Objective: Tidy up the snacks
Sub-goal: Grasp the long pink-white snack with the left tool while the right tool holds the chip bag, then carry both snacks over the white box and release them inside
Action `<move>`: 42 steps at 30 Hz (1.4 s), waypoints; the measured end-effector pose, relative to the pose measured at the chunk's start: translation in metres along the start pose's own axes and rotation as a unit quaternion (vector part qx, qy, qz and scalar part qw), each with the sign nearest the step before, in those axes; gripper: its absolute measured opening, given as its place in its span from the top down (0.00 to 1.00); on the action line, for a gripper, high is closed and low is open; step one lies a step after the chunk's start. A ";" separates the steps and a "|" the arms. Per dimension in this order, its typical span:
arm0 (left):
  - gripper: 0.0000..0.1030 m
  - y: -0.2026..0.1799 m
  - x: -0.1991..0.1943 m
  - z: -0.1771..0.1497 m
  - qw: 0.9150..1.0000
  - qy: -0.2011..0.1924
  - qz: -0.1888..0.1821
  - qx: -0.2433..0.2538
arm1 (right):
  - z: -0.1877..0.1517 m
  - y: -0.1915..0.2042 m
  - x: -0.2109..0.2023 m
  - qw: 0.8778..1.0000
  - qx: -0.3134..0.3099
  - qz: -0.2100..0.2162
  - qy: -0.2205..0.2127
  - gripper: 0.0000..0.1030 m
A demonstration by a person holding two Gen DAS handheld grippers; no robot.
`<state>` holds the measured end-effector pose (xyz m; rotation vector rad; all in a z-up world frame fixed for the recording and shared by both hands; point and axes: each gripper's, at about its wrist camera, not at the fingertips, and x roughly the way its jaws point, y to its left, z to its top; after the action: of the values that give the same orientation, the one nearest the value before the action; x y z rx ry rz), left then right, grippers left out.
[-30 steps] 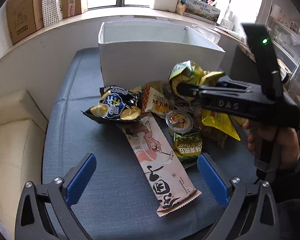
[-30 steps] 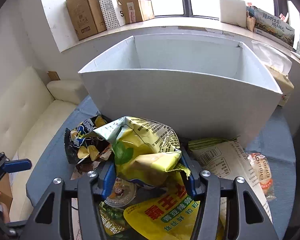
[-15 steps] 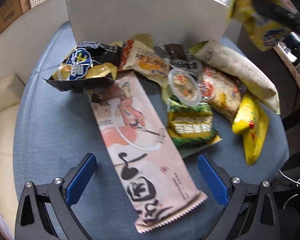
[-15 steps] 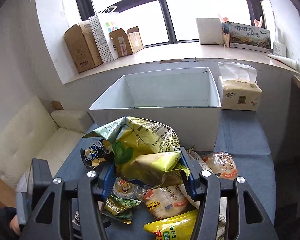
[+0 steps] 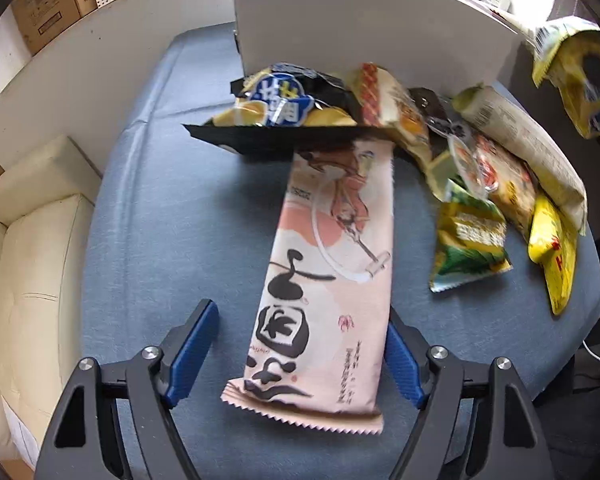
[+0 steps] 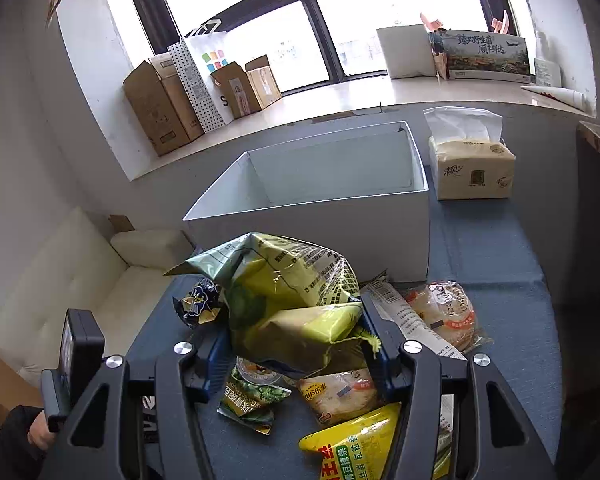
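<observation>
My right gripper [image 6: 292, 354] is shut on a yellow-green chip bag [image 6: 288, 300] and holds it in the air above the snack pile, short of the white box [image 6: 320, 216]. The bag also shows at the upper right of the left wrist view [image 5: 576, 68]. My left gripper [image 5: 300, 354] is open, its blue pads either side of the near end of a long pink snack packet [image 5: 332, 280] that lies on the blue table [image 5: 180, 220]. A black-and-blue chip bag [image 5: 284, 112] lies across the packet's far end.
Several more snack bags lie right of the pink packet: a green one [image 5: 468, 240], a yellow one [image 5: 556, 256], a long beige one [image 5: 524, 148]. A tissue pack [image 6: 472, 168] stands right of the box. A cream sofa [image 5: 32, 260] lies left of the table.
My right gripper has lifted the yellow-green bag higher and back from the box. My left gripper has come down and forward, so its pads now flank the pink packet's near end.
</observation>
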<state>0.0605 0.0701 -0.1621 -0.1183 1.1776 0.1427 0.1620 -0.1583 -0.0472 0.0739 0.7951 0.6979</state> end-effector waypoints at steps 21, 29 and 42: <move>0.44 -0.015 -0.026 0.010 0.998 -0.011 -0.038 0.049 | -0.005 0.000 0.005 1.000 0.006 0.003 0.013 0.40; 0.44 0.001 -0.084 -0.005 0.996 -0.062 -0.034 0.048 | -0.004 0.015 0.011 1.000 -0.012 0.016 0.017 0.40; 0.44 0.005 -0.143 0.091 0.981 -0.182 -0.055 0.045 | 0.048 0.023 0.011 0.999 -0.044 0.016 -0.004 0.40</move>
<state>0.0887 0.0836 0.0047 -0.0743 0.8079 0.0110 0.1871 -0.1250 -0.0133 0.0089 0.7556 0.7618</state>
